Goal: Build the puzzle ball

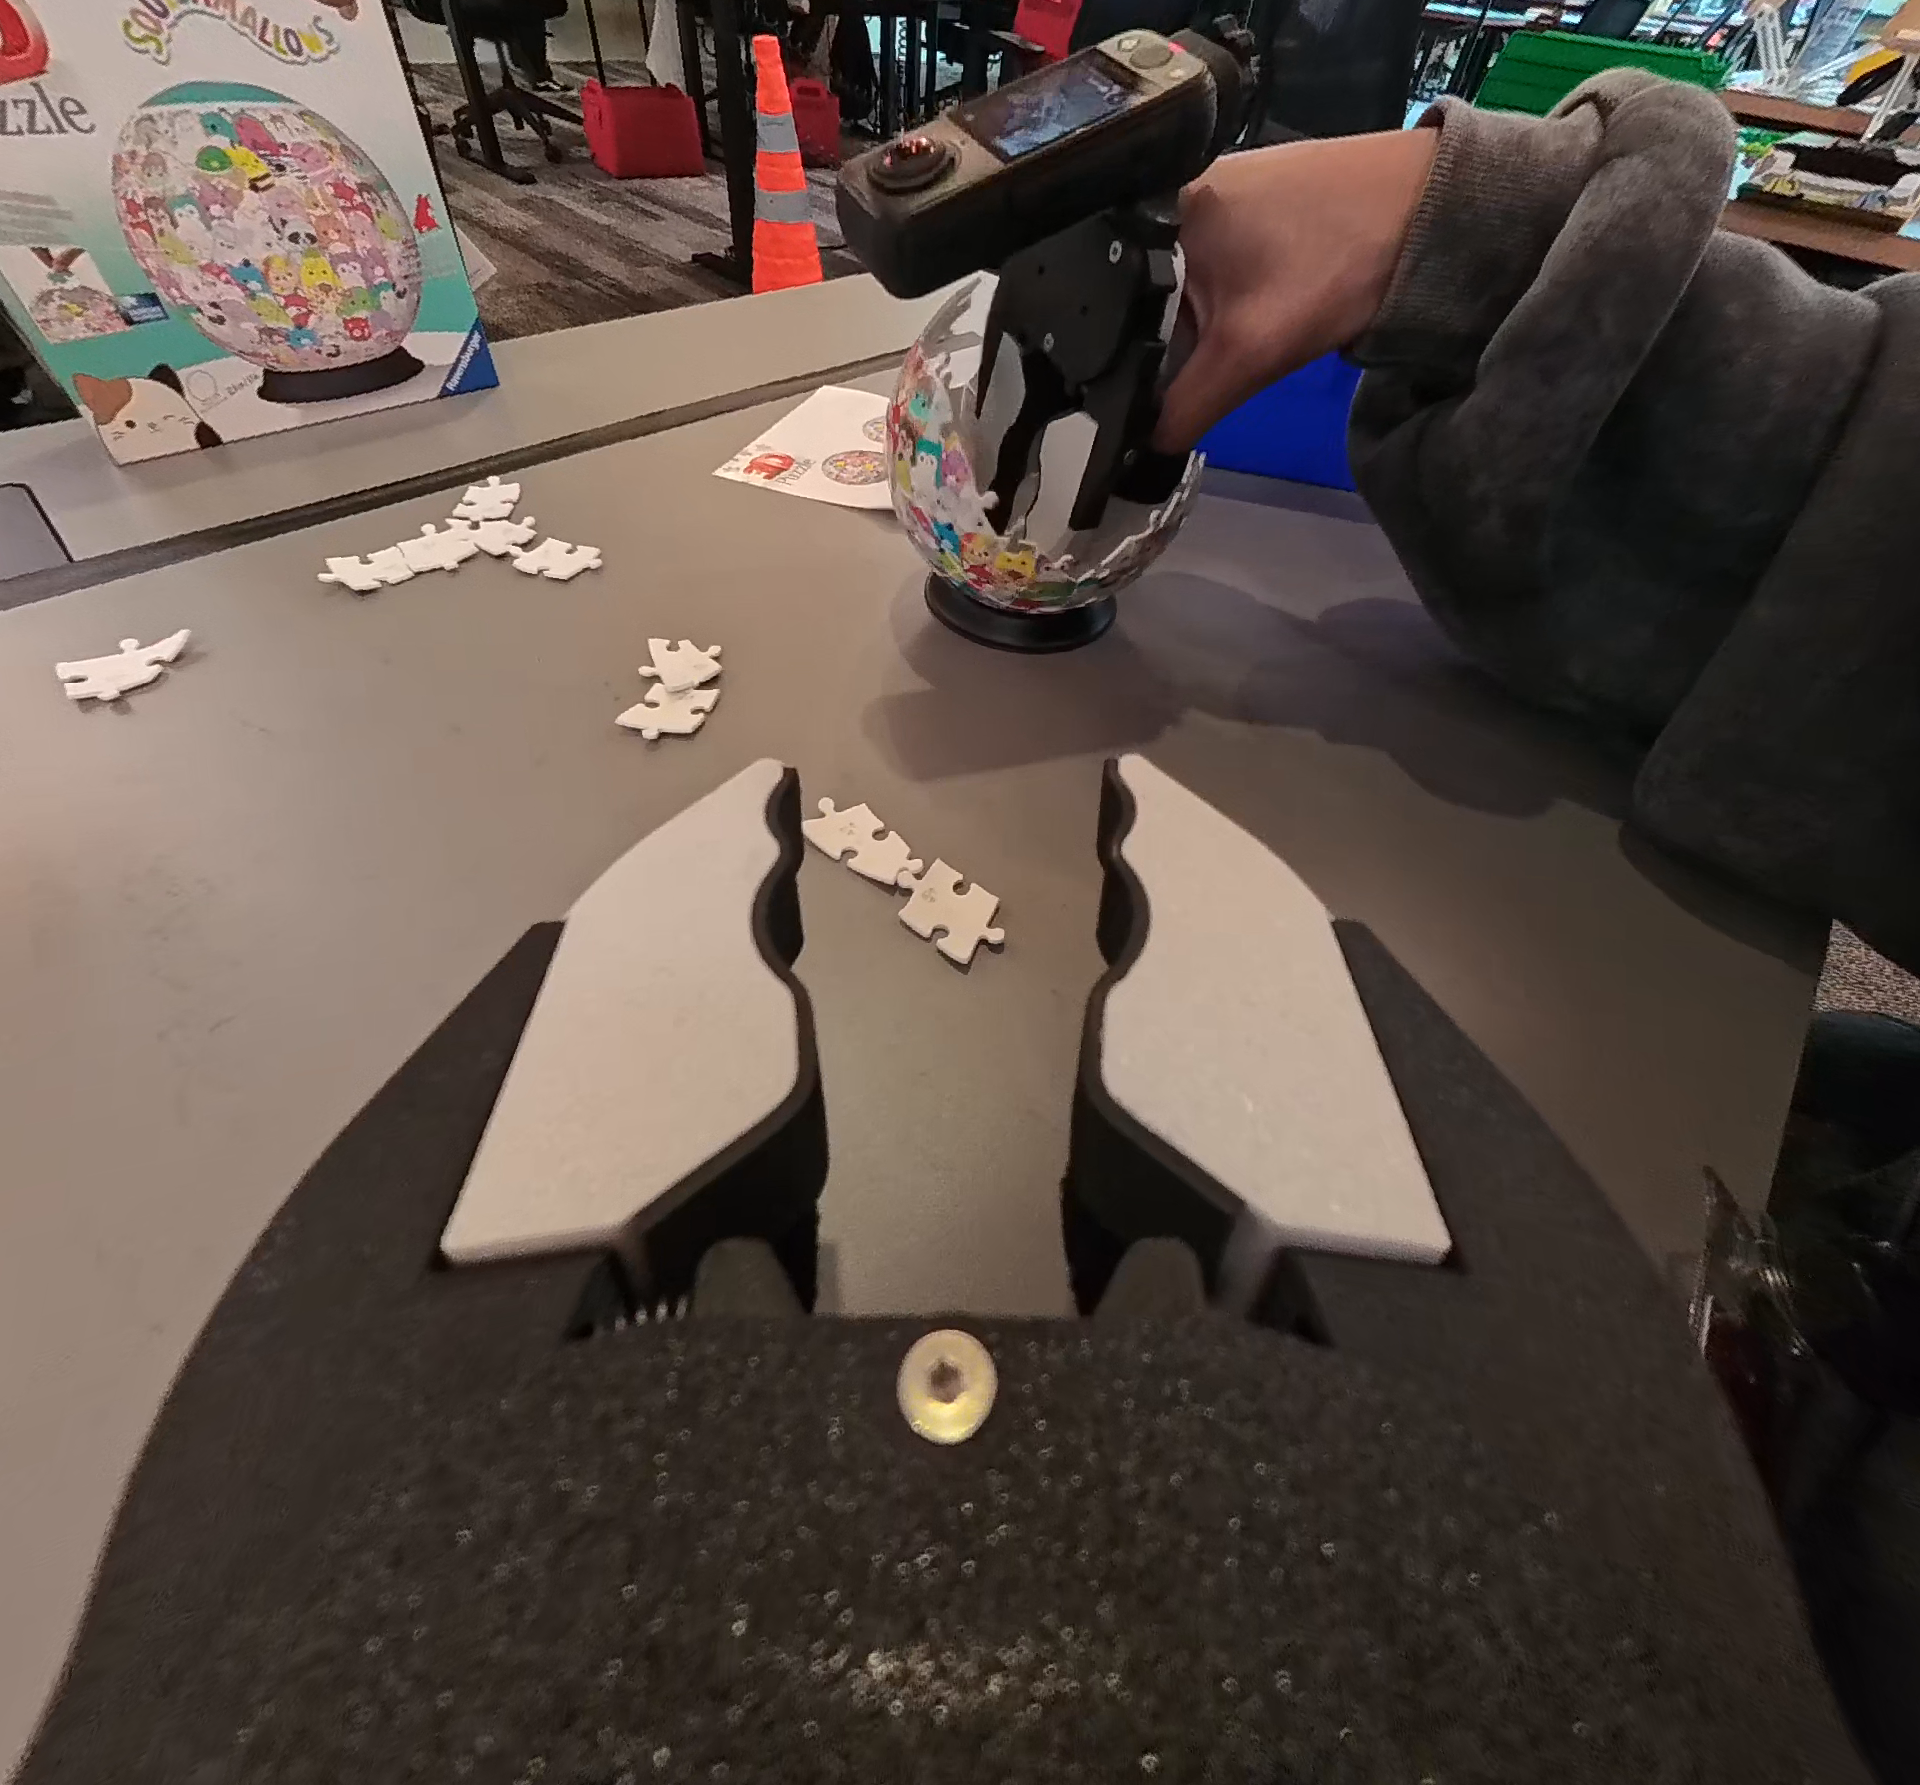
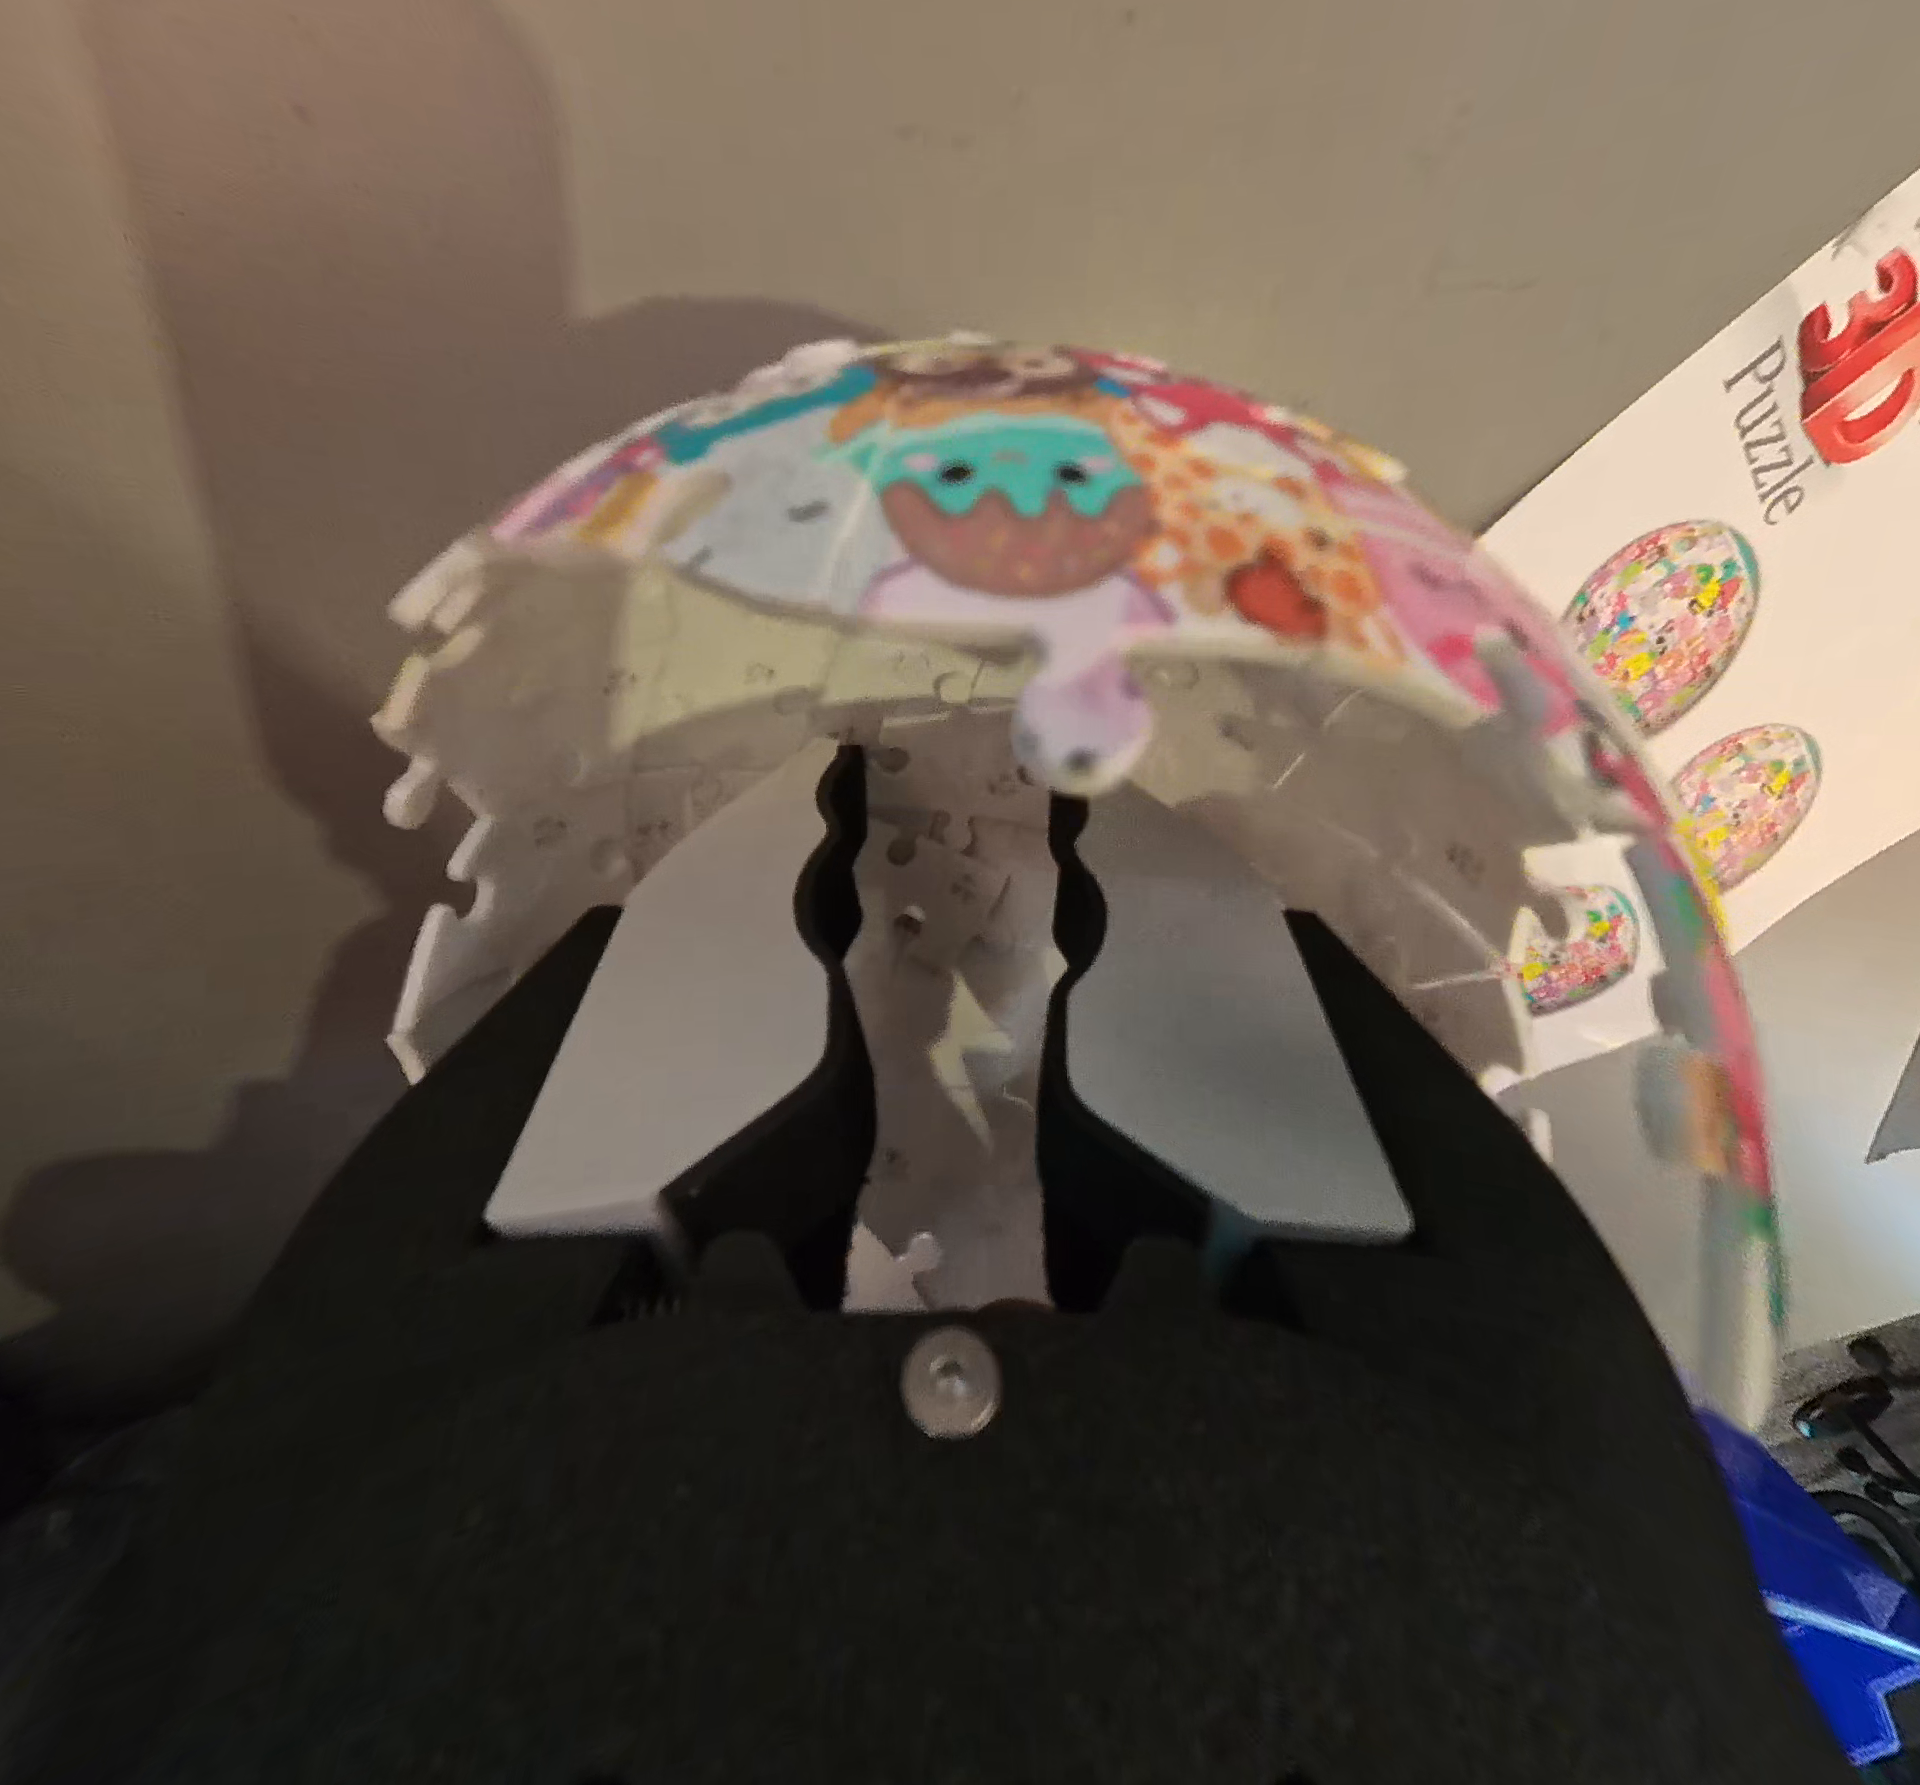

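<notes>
Ahead of our left tool [image 1: 948, 790], open tabletop [image 1: 312, 904] with two joined pieces [image 1: 904, 878] lying between its fingers. Loose white pieces [image 1: 462, 546] scattered farther left. Right tool [image 1: 1039, 514] reaches inside the half-built puzzle ball [image 1: 966, 530]; the shell crowds its fingers closely.

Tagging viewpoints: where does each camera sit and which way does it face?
Left wrist view: on the left tool, above the table, facing loose pieces, the ball and the right tool; own fingers and the other hand show.
Right wrist view: on the right tool, reaching into the ball; own fingers show.
Shared: ball, leaflet.
</notes>
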Demonstrator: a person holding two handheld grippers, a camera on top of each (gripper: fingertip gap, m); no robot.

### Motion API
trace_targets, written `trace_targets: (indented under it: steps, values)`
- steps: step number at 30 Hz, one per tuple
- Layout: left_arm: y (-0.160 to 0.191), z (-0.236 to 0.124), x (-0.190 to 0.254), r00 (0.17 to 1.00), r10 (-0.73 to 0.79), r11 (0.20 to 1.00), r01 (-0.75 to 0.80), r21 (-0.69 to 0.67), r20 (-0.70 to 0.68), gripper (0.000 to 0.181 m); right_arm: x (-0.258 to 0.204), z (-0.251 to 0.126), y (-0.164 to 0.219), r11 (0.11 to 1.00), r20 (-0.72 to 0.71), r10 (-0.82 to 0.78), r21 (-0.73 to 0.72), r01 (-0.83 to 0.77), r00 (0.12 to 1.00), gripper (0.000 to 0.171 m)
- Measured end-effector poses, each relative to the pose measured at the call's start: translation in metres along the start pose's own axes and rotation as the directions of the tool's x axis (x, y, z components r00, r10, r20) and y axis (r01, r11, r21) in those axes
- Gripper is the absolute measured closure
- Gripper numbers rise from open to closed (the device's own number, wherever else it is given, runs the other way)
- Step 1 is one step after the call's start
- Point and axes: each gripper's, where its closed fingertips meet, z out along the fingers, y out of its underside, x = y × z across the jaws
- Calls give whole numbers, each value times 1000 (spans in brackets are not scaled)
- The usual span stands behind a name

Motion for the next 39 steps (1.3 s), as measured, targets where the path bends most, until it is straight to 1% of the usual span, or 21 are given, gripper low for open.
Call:
trace_targets:
  steps: [5, 14, 25, 32, 34, 37, 39]
  values:
    - [0, 0, 1, 1000, -1, 1000, 1, 0, -2, 127, -2, -1, 9, 999, 15, -5, -46, 5, 1000, 137]
    - [0, 0, 3, 1000, 18, 1000, -18, -2, 0, 128, -3, -1, 9, 1000, 18, -8, -13, 8, 1000, 138]
    - [0, 0, 2, 1000, 11, 1000, -11, 2, -1, 128, 0, -6, 7, 999, -15, -29, 18, 30, 999, 141]
    - [0, 0, 3, 1000, 14, 1000, -14, 0, -2, 127, 3, -22, 9, 998, -40, -25, 51, 27, 999, 141]
    - [0, 0, 3, 1000, 15, 1000, -15, -1, -2, 127, 3, -31, 8, 996, -45, -16, 84, 20, 999, 141]
    - [0, 1, 3, 1000, 14, 1000, -14, -2, -5, 127, 5, -53, 7, 991, -87, -11, 132, 23, 996, 141]
    - [0, 2, 4, 1000, 0, 1000, 0, 0, -12, 128, -2, -75, 0, 979, -100, -19, 201, 39, 995, 141]
